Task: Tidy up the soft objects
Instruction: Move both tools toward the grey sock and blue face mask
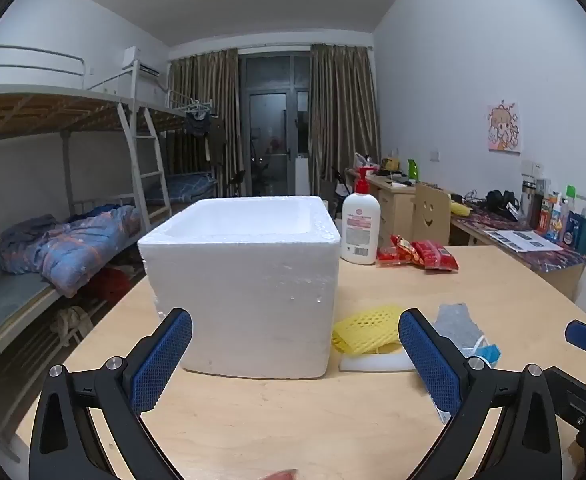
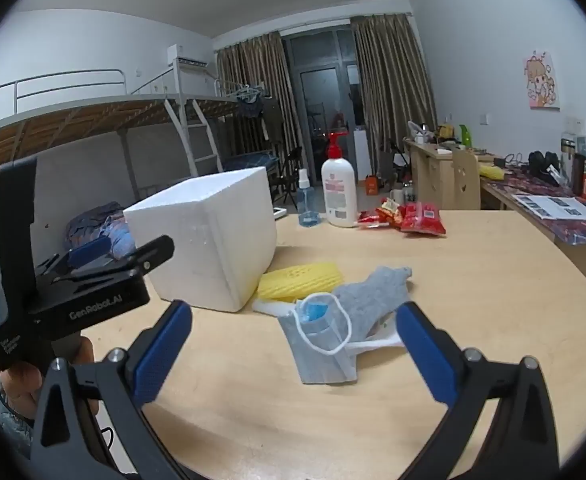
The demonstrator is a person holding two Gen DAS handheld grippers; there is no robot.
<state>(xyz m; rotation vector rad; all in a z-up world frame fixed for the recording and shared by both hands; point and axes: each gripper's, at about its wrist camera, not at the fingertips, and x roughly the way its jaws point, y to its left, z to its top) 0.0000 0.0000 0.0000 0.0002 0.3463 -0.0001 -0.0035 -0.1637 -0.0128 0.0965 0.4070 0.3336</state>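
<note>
My left claw is spread as wide as it goes, its blue pads holding nothing and touching nothing; it hangs over the pale wooden table, tipped a little downward. Straight ahead of it stands the white foam box, open at the top, its near wall framed between my two fingers but clear of both.

My right claw is spread just as wide and is likewise empty. Between its fingers, lying flat on the table, is a blue-grey face mask with its white ear loop curled on top. Whether the right pad brushes the mask's strap I cannot tell. Just behind the mask, touching it, lies a crumpled grey cloth. Beside that, against the right foot of the foam box, lies a yellow foam net sleeve on top of a thin white piece.

Farther back on the table stand a white lotion bottle with a red pump and, to its left, a small clear spray bottle. To the right of the lotion lie red snack packets.
</note>
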